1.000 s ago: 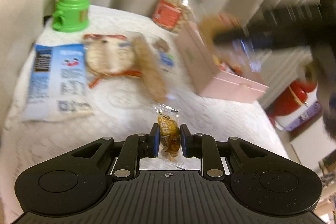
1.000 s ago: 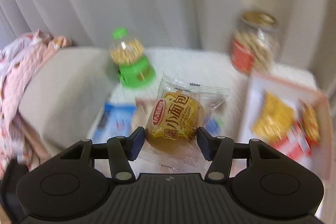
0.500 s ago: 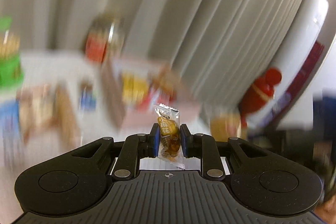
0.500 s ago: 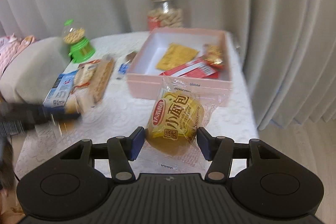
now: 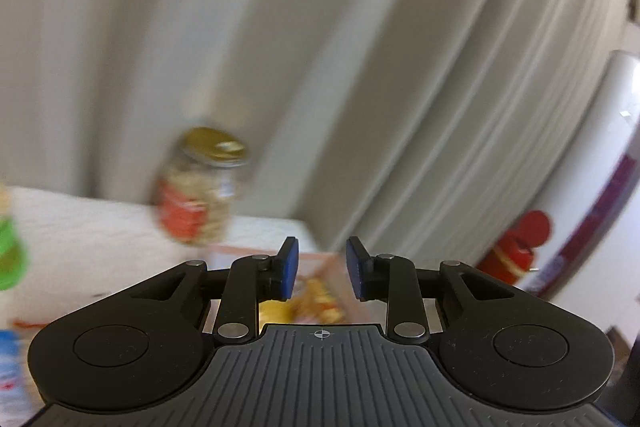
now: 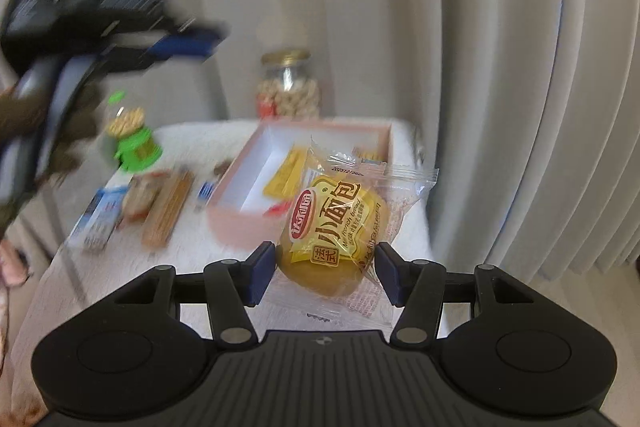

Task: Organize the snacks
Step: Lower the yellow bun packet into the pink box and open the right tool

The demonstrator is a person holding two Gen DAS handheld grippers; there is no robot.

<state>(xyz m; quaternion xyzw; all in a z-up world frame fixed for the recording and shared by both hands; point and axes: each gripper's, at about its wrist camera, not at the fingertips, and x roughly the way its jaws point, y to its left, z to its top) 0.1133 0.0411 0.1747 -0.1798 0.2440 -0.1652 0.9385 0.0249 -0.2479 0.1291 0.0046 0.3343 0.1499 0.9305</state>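
Right claw (image 6: 325, 273) grips a wrapped bread bun (image 6: 334, 239) above the pink box (image 6: 240, 219).

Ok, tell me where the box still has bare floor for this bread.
The pink box is bare along its left white floor, beside the yellow packet. Its right side is crowded. The wrapped bread hides the near right corner.

Left wrist view smeared throughout.
Glass jar (image 5: 200, 195): label unreadable.
Green dispenser (image 5: 10, 255): cut off by left edge, only blurred green patch shows.
Blue packet (image 5: 10, 367): cut by left edge, print illegible.
Pink box (image 5: 316, 261): mostly hidden behind left gripper (image 5: 322, 263); contents only yellow blur.
Red object (image 5: 516, 251) at right: identity unclear.
Right wrist view: left gripper (image 6: 188, 45) motion-blurred, jaw gap not readable there; hand (image 6: 24, 131) holding it cut by edge.
Bread packet (image 6: 332, 239): hides near wall of box and red snack.
Small items on surface (image 6: 120, 255): too blurred to name.
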